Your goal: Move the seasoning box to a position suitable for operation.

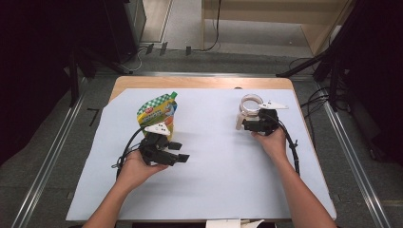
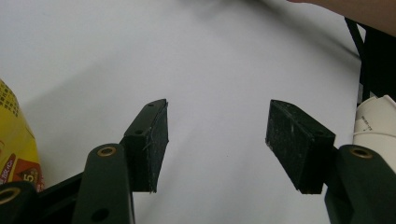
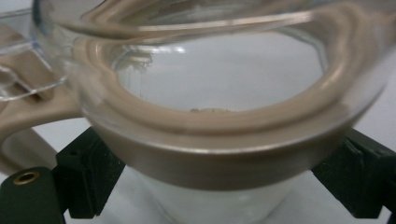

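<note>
The right gripper (image 1: 248, 124) has its jaws spread around the glass jar (image 1: 249, 105) near the table's (image 1: 214, 156) far right corner, pads off it. The left gripper (image 1: 178, 152), released, waits beside the pouch (image 1: 157, 114). Next: withdraw clear.

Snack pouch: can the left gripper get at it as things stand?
Probably yes. The left gripper is open and empty, beside the upright snack pouch on bare sheet. Its jaws point away to the right, so the hand must turn.
</note>
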`<action>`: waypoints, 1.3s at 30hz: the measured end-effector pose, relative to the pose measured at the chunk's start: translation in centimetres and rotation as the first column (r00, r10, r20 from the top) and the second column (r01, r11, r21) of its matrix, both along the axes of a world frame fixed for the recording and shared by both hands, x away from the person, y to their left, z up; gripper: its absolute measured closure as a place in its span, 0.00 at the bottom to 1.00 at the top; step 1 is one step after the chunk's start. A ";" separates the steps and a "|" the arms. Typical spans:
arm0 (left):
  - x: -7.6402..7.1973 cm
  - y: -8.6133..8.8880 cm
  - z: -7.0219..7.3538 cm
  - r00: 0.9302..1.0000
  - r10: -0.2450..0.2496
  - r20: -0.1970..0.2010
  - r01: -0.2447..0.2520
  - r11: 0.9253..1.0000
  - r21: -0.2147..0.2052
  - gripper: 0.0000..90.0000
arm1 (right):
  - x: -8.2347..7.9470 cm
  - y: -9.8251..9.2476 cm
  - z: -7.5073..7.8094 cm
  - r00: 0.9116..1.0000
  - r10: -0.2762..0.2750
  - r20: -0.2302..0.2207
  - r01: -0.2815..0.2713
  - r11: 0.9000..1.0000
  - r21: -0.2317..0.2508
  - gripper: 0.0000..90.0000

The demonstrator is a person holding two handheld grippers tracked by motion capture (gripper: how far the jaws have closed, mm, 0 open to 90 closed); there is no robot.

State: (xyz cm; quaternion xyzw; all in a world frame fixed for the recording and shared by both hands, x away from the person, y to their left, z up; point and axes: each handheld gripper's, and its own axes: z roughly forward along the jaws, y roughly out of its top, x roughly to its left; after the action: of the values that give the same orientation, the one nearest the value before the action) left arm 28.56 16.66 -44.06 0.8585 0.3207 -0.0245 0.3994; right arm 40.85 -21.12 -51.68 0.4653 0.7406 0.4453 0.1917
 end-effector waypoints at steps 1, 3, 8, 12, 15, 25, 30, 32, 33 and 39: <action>0.0 0.0 -0.1 1.000 0.002 -0.003 -0.002 1.000 -0.001 0.44 | 0.1 0.0 -0.1 1.000 0.001 0.005 -0.001 1.000 0.003 0.11; -0.1 0.0 -0.1 1.000 0.003 -0.007 -0.003 1.000 -0.002 0.44 | 0.3 0.0 -0.3 1.000 0.010 0.014 -0.010 1.000 0.019 0.11; -0.2 -0.1 -0.2 1.000 -0.001 -0.008 0.001 1.000 -0.003 0.44 | 0.8 0.2 -0.6 1.000 0.008 0.019 -0.009 0.999 0.035 0.10; -0.3 -0.1 -0.2 1.000 0.000 -0.008 0.000 1.000 0.001 0.44 | 0.8 0.3 -0.6 1.000 0.007 0.019 -0.008 0.999 0.033 0.10; -0.3 0.0 -0.2 1.000 0.003 -0.008 -0.003 1.000 -0.001 0.44 | 0.8 0.4 -0.4 1.000 0.008 0.029 -0.009 1.000 0.015 0.11; -0.2 0.0 -0.3 1.000 0.001 -0.008 -0.001 1.000 0.005 0.44 | 0.7 0.2 0.0 0.999 -0.018 0.027 0.017 1.000 0.020 0.13; -0.1 0.0 -0.3 1.000 -0.001 -0.010 0.001 1.000 0.006 0.44 | 0.6 0.2 0.2 1.000 -0.015 0.021 0.015 1.000 0.013 0.13; -0.1 0.0 -0.3 1.000 0.001 -0.009 -0.001 1.000 0.007 0.44 | 0.5 0.2 0.3 1.000 -0.018 0.019 0.018 1.000 0.011 0.13; -0.1 0.0 -0.3 1.000 0.002 -0.009 -0.002 1.000 0.006 0.44 | 0.5 0.2 0.3 1.000 -0.018 0.019 0.018 1.000 0.011 0.13; 0.0 -0.1 -0.4 1.000 0.000 -0.011 0.000 1.000 0.005 0.44 | 0.0 0.3 1.2 0.999 -0.012 0.042 0.011 0.999 0.030 0.13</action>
State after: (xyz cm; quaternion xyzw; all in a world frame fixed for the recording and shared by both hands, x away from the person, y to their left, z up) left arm 28.56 16.60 -44.43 0.8593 0.3229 -0.0283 0.3956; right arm 40.90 -20.85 -50.51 0.4627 0.7269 0.4650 0.2030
